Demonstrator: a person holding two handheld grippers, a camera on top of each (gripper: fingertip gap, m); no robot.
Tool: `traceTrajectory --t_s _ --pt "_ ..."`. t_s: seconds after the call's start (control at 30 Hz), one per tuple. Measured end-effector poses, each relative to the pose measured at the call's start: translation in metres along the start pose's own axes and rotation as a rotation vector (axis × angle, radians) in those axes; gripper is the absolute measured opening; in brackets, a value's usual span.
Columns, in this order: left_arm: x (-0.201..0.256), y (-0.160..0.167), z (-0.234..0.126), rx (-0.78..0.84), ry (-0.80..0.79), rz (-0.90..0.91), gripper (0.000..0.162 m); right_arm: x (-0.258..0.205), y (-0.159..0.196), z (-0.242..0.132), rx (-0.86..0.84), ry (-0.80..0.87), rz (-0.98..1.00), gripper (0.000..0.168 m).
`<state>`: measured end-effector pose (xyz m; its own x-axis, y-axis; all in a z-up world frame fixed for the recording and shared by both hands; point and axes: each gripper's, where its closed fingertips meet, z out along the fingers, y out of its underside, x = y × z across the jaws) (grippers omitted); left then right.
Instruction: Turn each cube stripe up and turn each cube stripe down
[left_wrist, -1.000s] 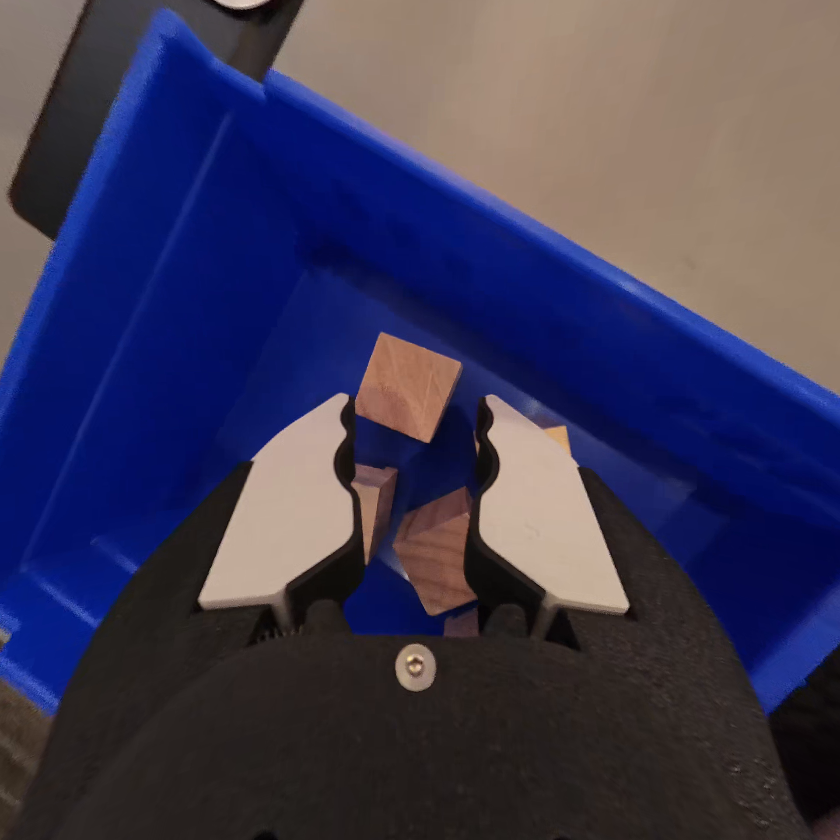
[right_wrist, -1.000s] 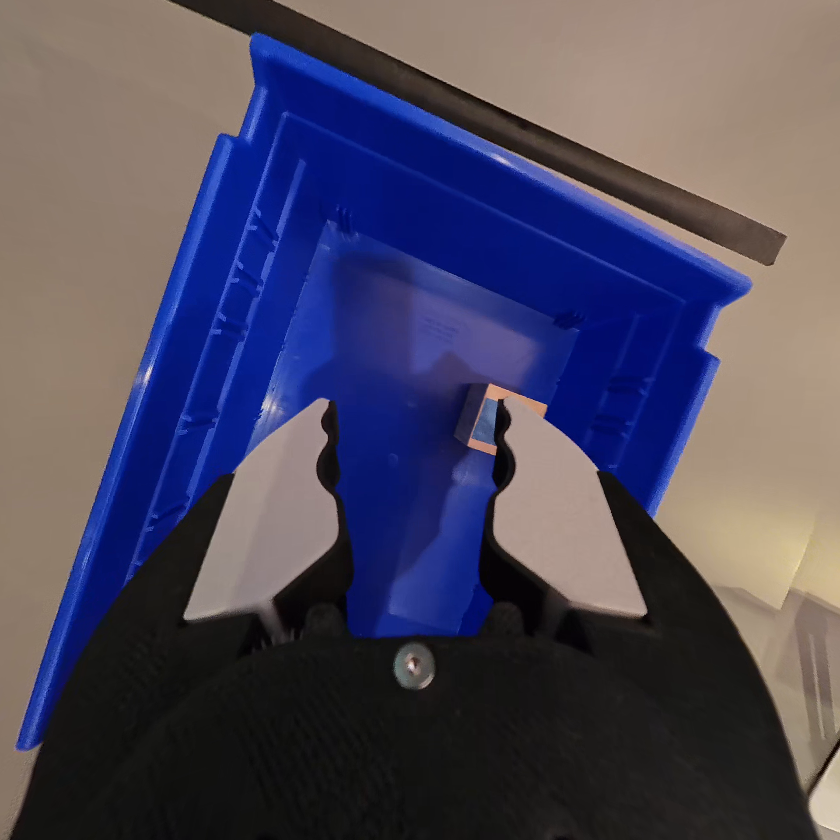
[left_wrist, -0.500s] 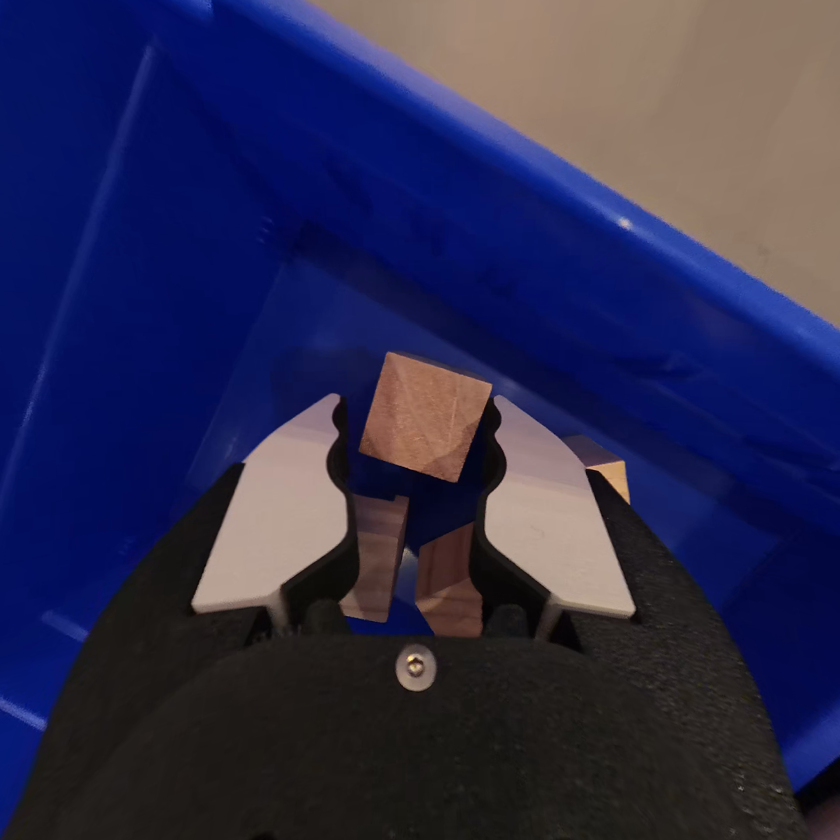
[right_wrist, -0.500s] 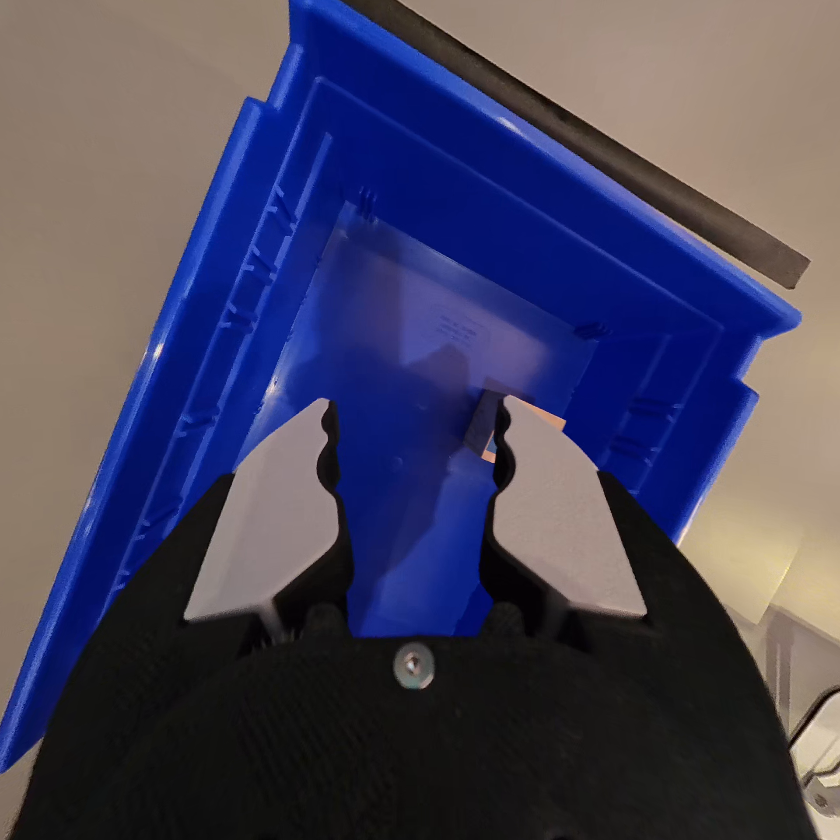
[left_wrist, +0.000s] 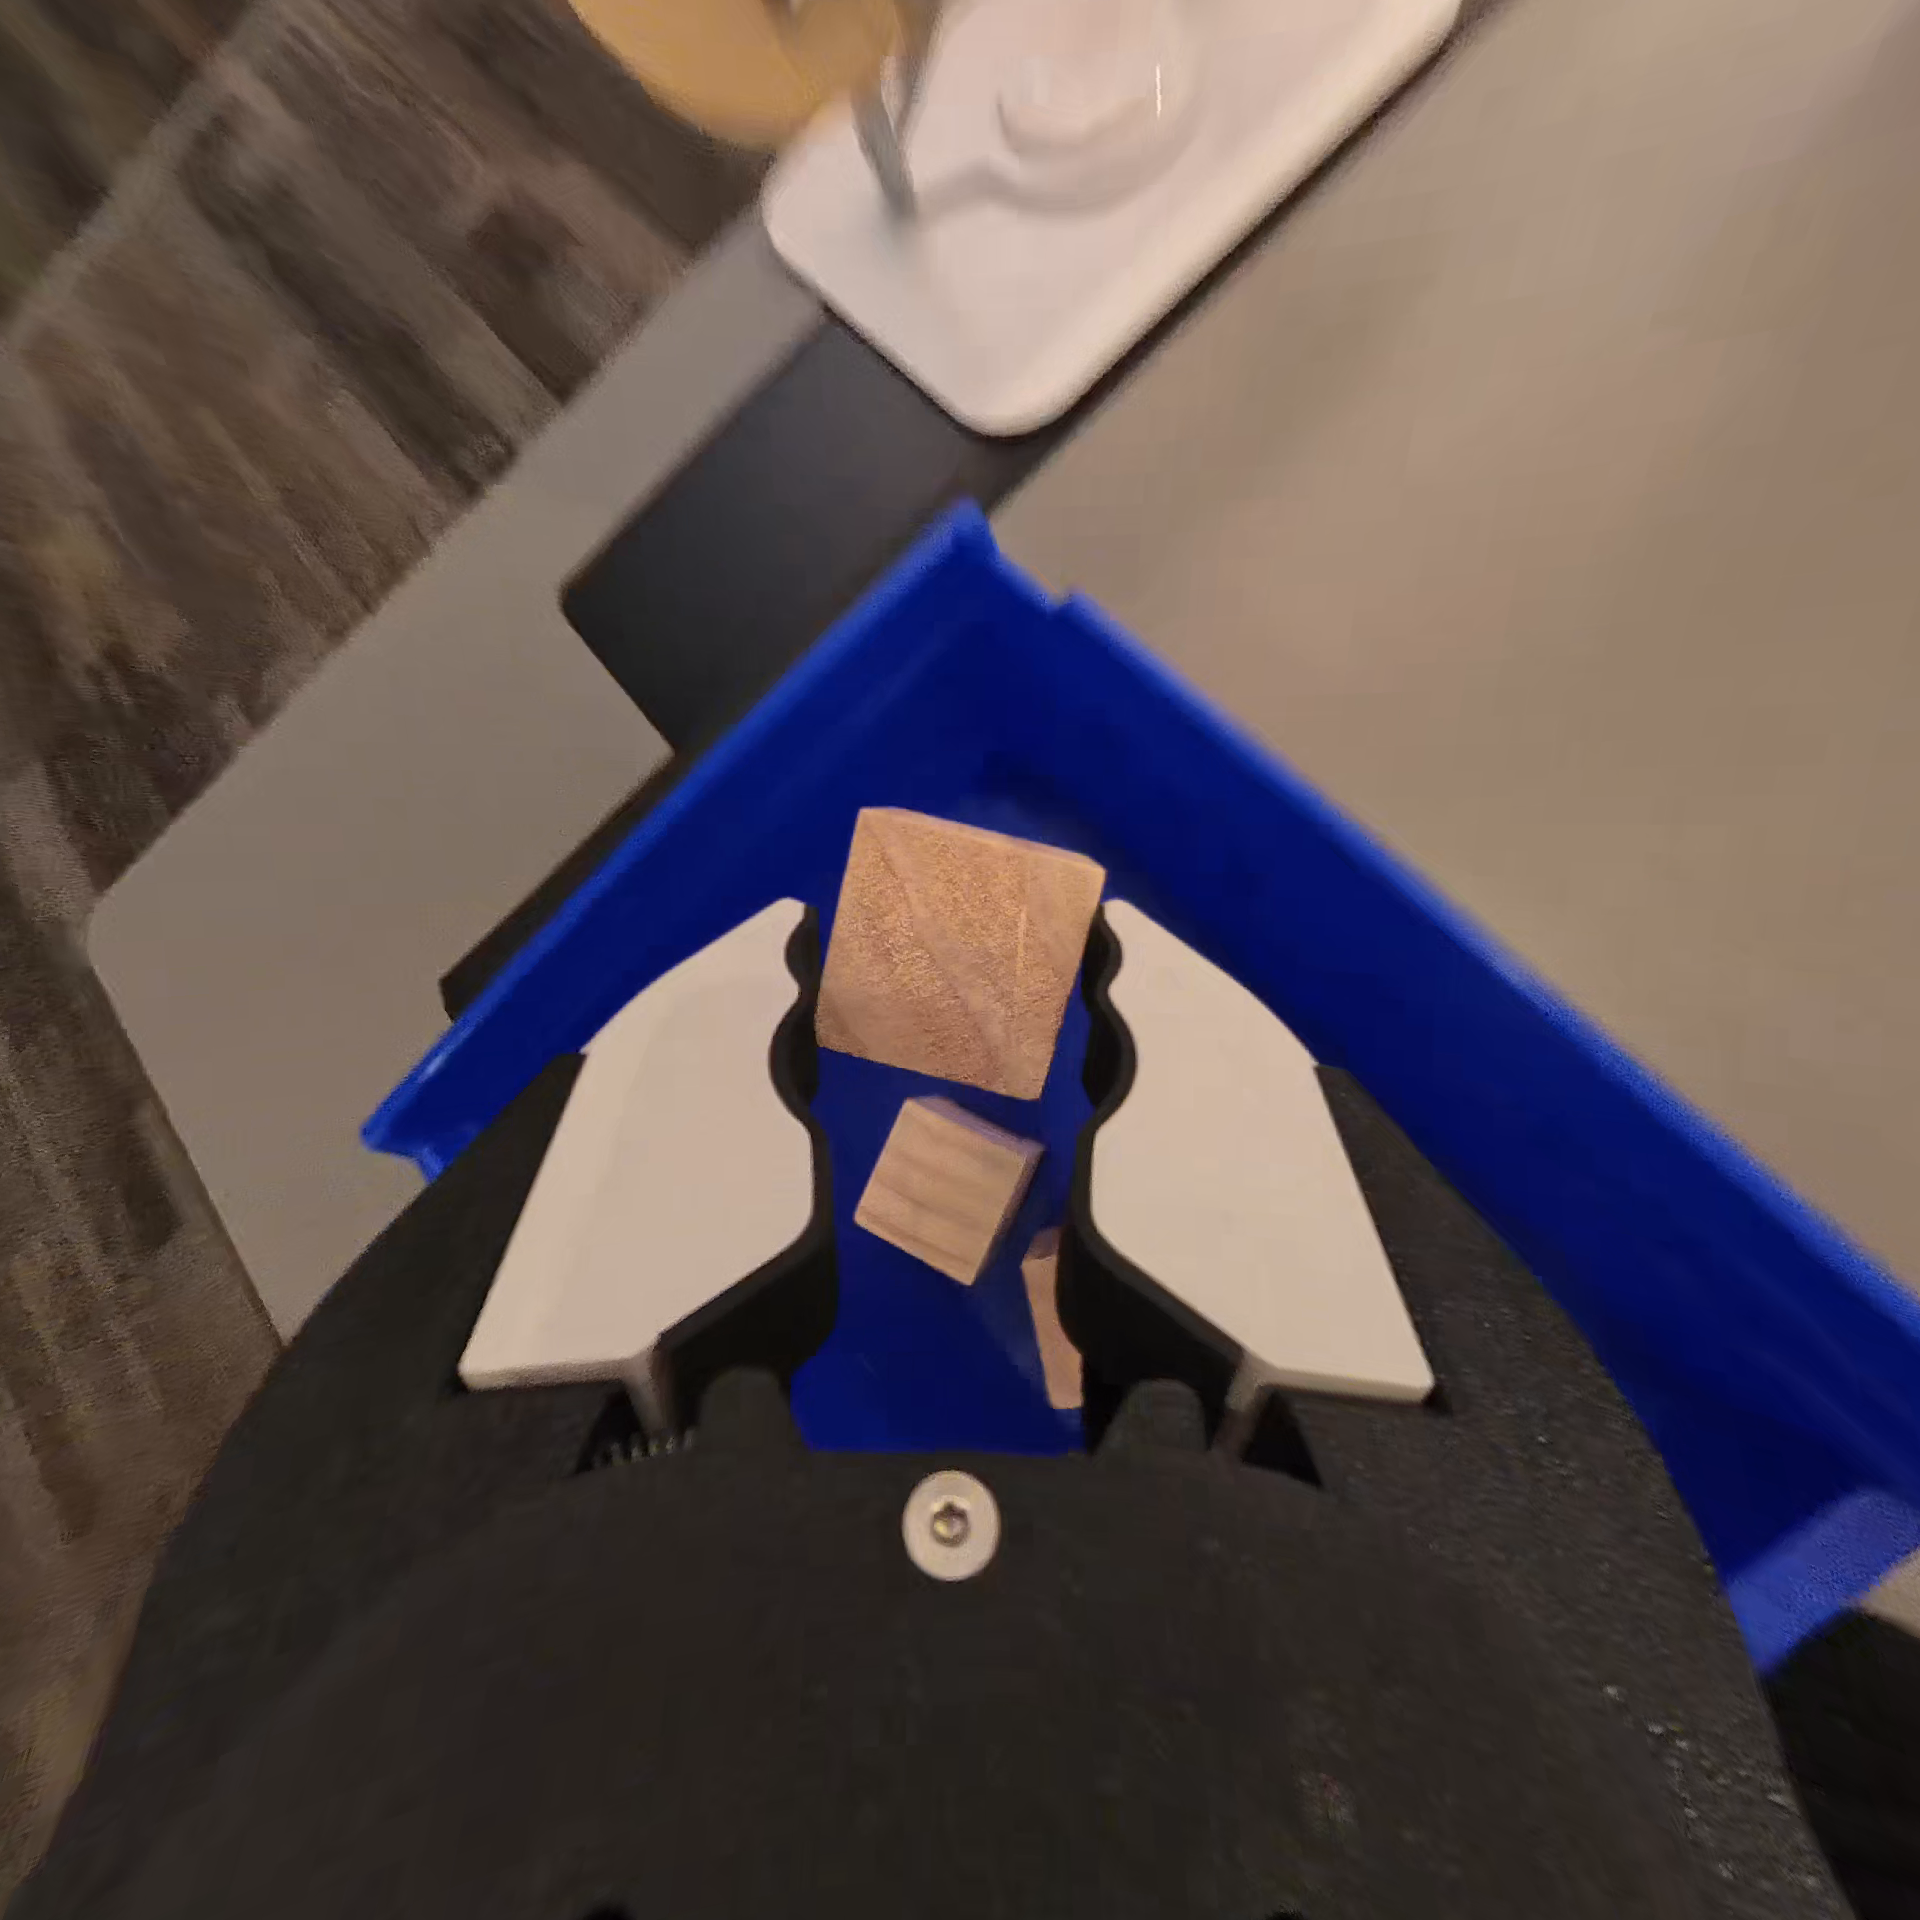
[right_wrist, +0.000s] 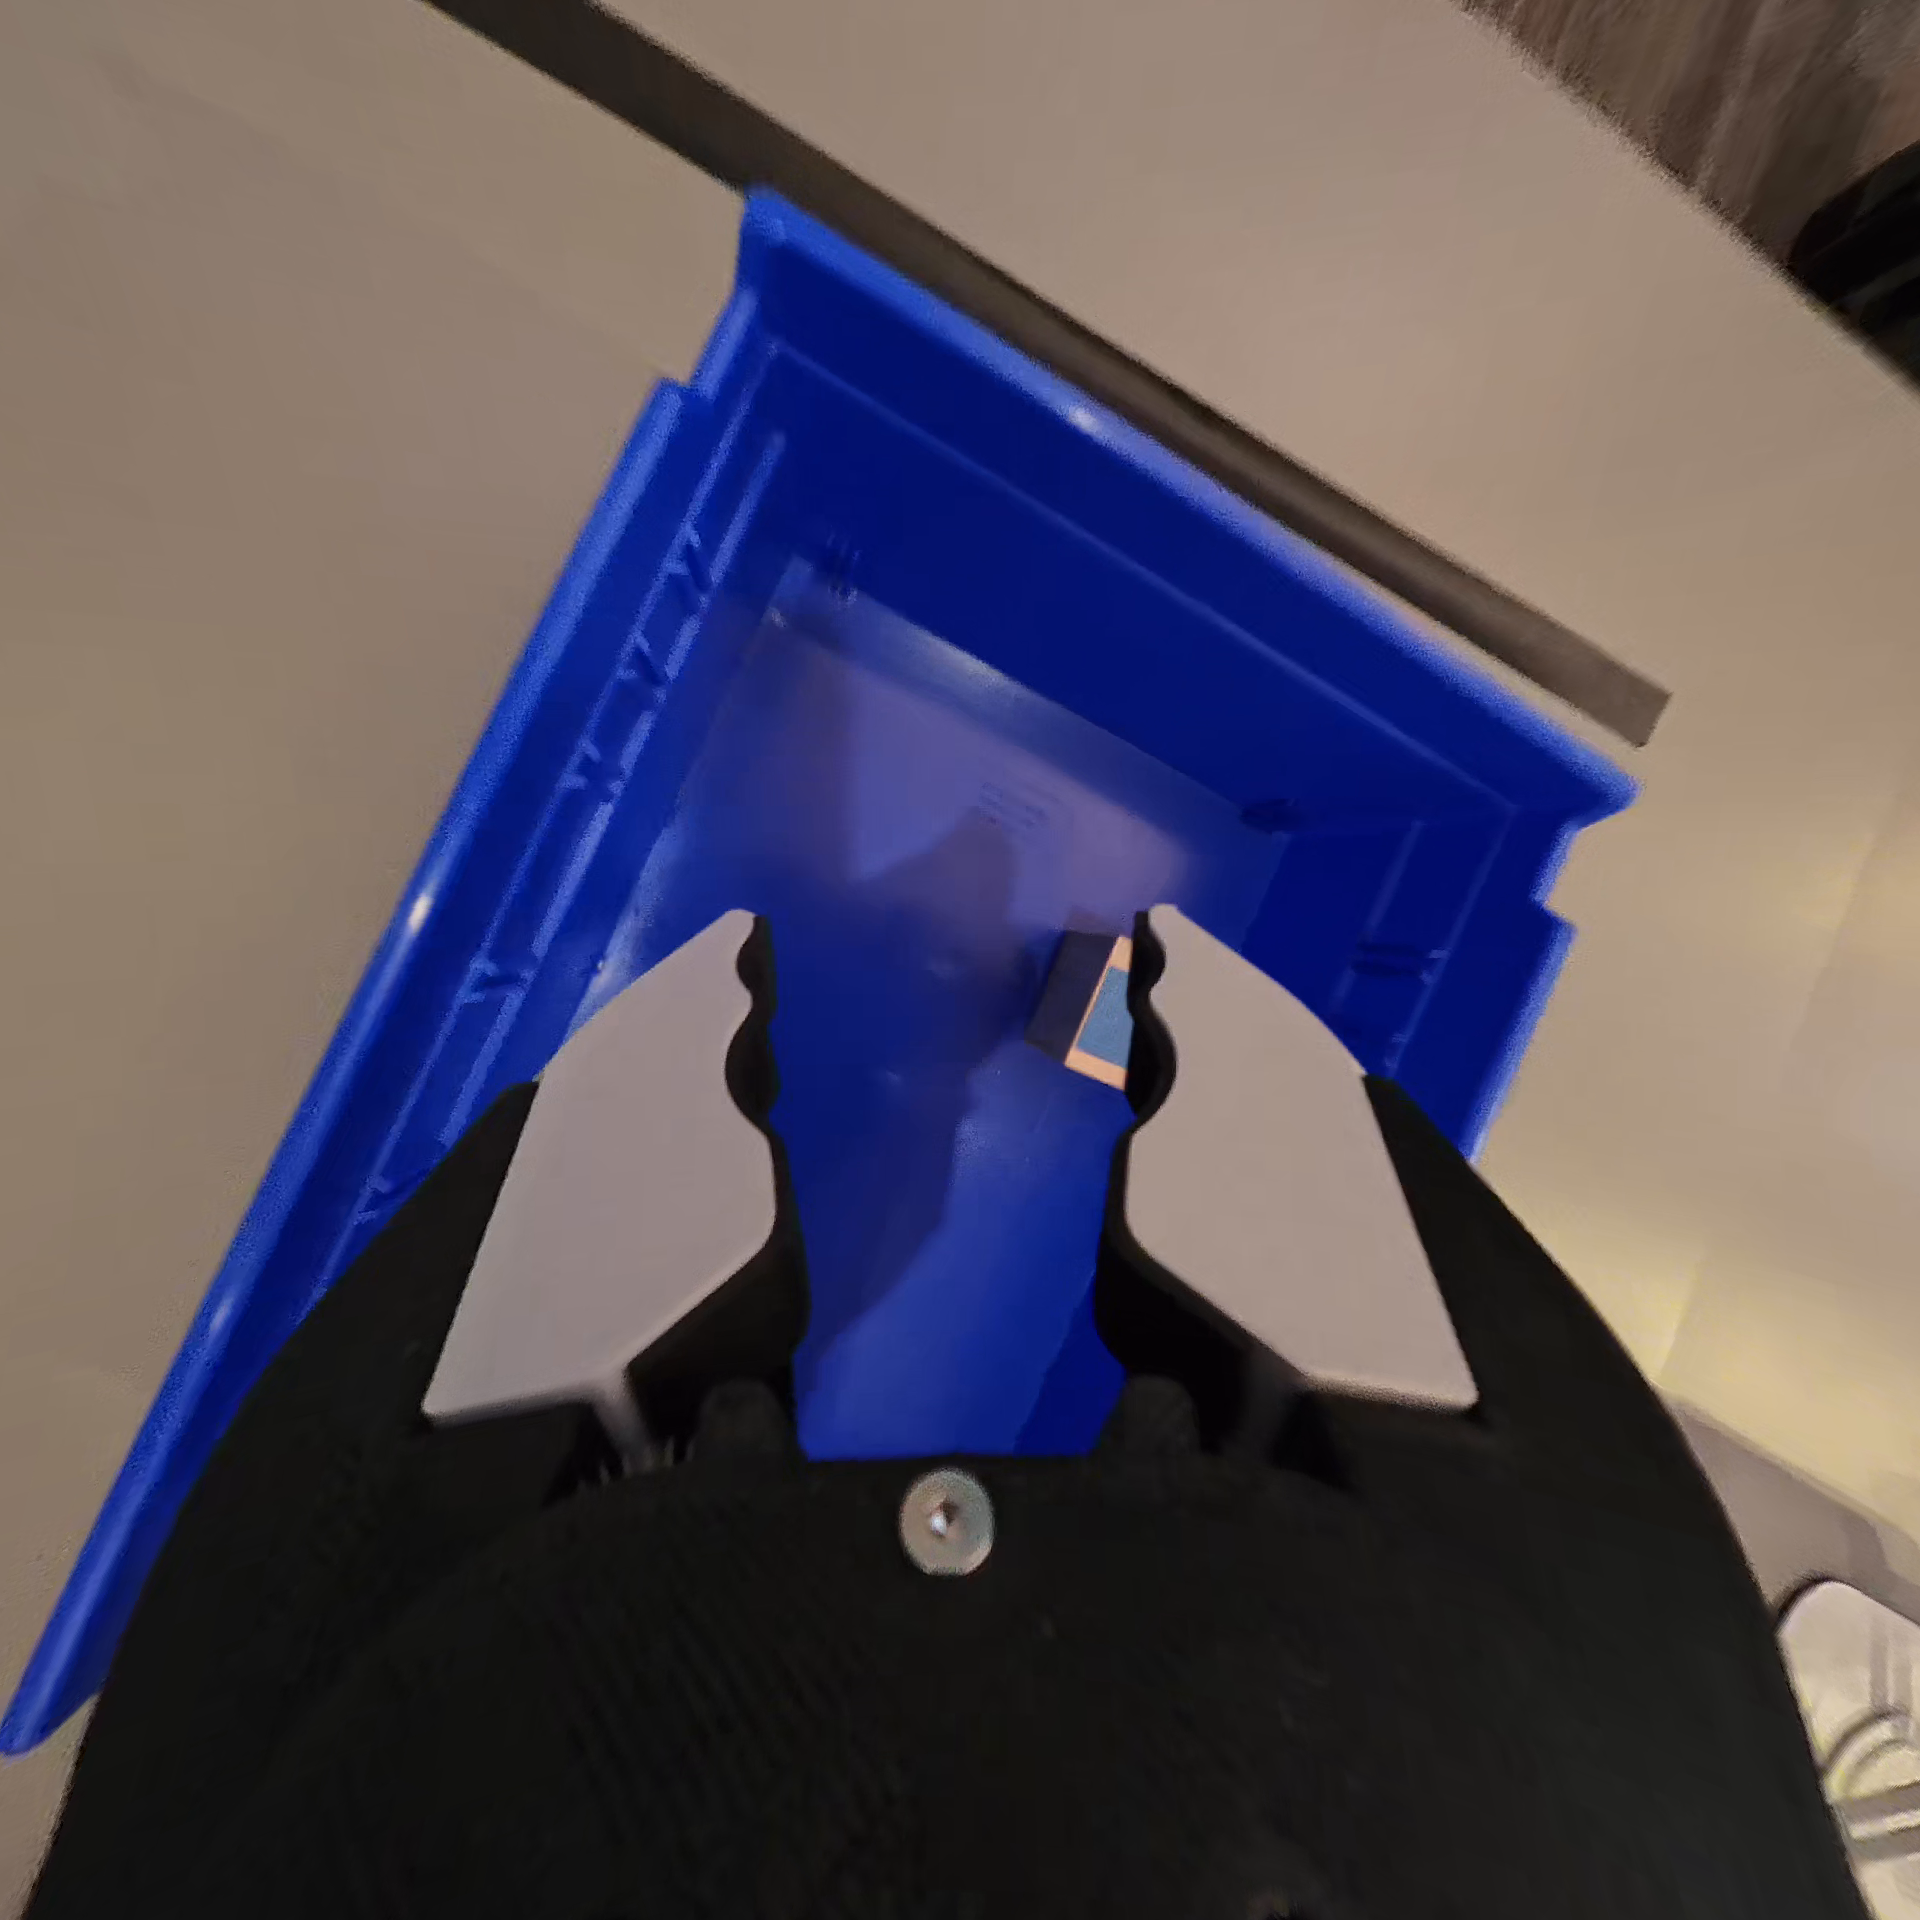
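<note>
My left gripper (left_wrist: 951, 914) is shut on a plain-looking wooden cube (left_wrist: 951, 956), held between its fingertips above a blue bin (left_wrist: 1351, 987). No stripe shows on the face towards me. Two more wooden cubes (left_wrist: 951, 1195) (left_wrist: 1049, 1320) lie on the bin floor below. My right gripper (right_wrist: 945, 925) is open and empty, hovering over a second blue bin (right_wrist: 1143, 416). One cube (right_wrist: 1091, 1003) with a blue patch on its side face lies on that bin's floor, just beside my right fingertip and partly hidden by it.
A white moulded tray (left_wrist: 1091, 208) and a black bar (left_wrist: 779, 540) lie beyond the left bin on the grey table. The table's edge and the carpet floor (left_wrist: 208, 312) are to the left. A black strip (right_wrist: 1299, 488) runs behind the right bin.
My left gripper has closed on the top cube and lifted it up and back from the bin floor. My right gripper stays open and has pulled back a little from its bin.
</note>
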<state>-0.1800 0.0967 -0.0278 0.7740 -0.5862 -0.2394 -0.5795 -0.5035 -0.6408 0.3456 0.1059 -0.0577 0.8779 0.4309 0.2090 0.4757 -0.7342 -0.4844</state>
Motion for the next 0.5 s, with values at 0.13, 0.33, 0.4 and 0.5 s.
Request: traceTrajectory --t_s 0.13,0.33,0.4,0.5 --pt "0.008 -0.064 -0.064 0.369 0.043 -0.141 0.048 -0.011 -0.044 -0.039 0.244 0.099 -0.103 0.064" --pt "0.112 -0.146 -0.13 0.744 0.696 -0.3 0.047 -0.141 -0.112 -0.146 0.959 -0.022 -0.447 0.066" --pt "0.148 -0.155 -0.129 0.71 0.883 -0.315 0.047 -0.189 -0.109 -0.17 1.138 -0.085 -0.555 0.066" --pt "0.193 -0.165 -0.125 0.644 1.121 -0.364 0.047 -0.238 -0.099 -0.185 1.274 -0.046 -0.711 0.066"
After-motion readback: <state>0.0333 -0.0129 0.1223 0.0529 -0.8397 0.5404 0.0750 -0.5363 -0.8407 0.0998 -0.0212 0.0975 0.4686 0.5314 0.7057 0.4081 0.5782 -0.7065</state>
